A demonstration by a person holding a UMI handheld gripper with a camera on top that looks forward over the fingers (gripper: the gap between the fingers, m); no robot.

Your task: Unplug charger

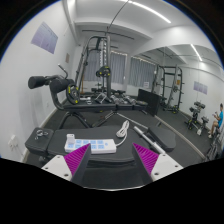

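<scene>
Setting: a gym room with white walls, ceiling strip lights and a dark floor — seen from just above a dark padded surface.
Fingers [108,160]: both show low in the gripper view, each with a magenta pad [76,157] on its inner face; they are spread apart with a clear gap between them and nothing pinched.
Power strip [85,146]: a white, oblong block lying flat just ahead of the fingers, closer to the left one, resting on the dark padded bench [150,135].
Charger: probably the small white bit at the strip's near-left end, though the view is too coarse to be sure which part is the plug and which the strip.
Cable [122,129]: a thin white lead running from the strip's right end up and away over the bench.
Contact: the fingers touch neither the strip nor the cable — they sit short of both.
Beyond the bench: a black weight rack [100,65] with uprights and a crossbar, and a dark handle-like arm [45,82] reaching in at the left.
Far right: a large wall mirror [175,75] and a person [213,118] in a blue top standing well apart from the bench.
Left wall: a pale framed poster [45,38].
</scene>
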